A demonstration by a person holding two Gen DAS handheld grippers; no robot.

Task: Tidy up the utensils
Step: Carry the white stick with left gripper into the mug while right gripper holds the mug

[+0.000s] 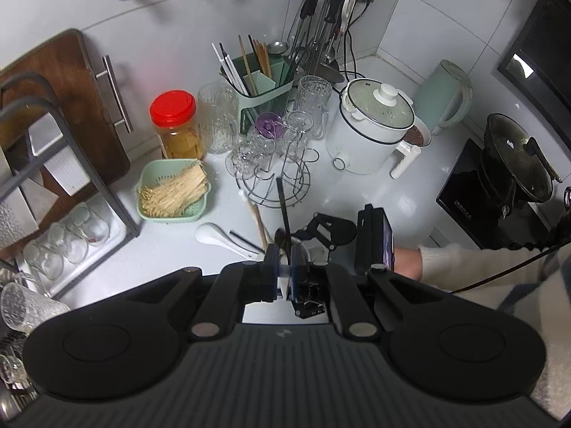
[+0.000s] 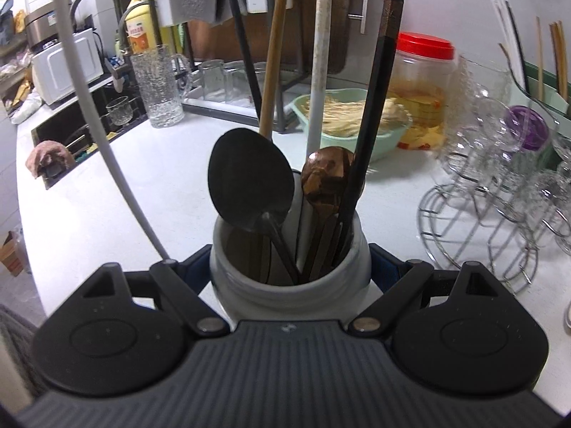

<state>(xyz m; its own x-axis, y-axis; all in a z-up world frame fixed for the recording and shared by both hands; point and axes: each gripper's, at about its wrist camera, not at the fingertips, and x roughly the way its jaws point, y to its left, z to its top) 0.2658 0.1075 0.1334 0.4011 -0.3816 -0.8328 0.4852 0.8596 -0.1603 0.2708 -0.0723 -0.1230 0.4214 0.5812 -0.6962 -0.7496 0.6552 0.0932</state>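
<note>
So, my left hand-held gripper [image 1: 284,278] is pinched nearly shut on a slim black utensil handle [image 1: 283,207] whose long axis runs up and away toward the far wire glass rack [image 1: 282,178]. My right hand-held gripper [image 2: 289,267] stands wide, clamped around the white ceramic utensil jar [image 2: 289,278], which sits on the white worktop [image 2: 107,196] just to the right of the left one. I reckon the handle needs tipping upright, then dropping in beside the black spoon [image 2: 248,185] and wooden spoon [image 2: 326,174].
</note>
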